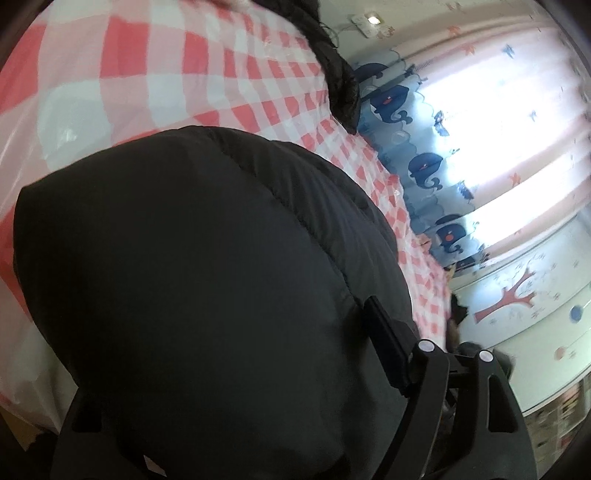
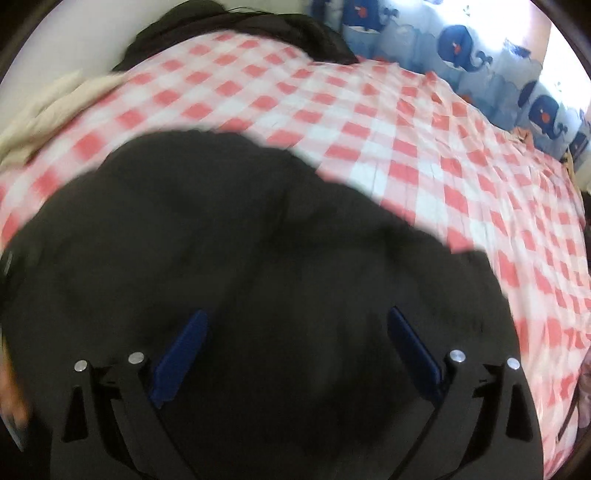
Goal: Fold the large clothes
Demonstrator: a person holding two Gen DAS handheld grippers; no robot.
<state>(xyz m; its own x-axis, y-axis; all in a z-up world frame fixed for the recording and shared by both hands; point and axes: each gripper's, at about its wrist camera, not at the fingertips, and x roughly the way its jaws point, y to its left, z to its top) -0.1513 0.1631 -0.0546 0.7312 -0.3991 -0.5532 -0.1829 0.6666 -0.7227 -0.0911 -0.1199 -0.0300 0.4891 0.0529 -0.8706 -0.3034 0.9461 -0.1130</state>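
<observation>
A large black quilted jacket (image 1: pixel 192 266) lies on a red-and-white checked cloth (image 1: pixel 184 62). In the left wrist view it bulges over my left gripper (image 1: pixel 236 369); only the right finger (image 1: pixel 384 343) shows, pressed against the fabric, and the left finger is hidden. In the right wrist view the jacket (image 2: pixel 258 240) fills the lower half. My right gripper (image 2: pixel 295 354) is open, its blue pads (image 2: pixel 181 350) wide apart over the black fabric.
Another dark garment (image 2: pixel 229 22) lies at the far edge of the checked cloth (image 2: pixel 406 147). A cream fabric (image 2: pixel 44 107) lies at the left. Whale-print curtains (image 1: pixel 417 162) and a bright window stand beyond. A white decorated cabinet (image 1: pixel 517 295) is at right.
</observation>
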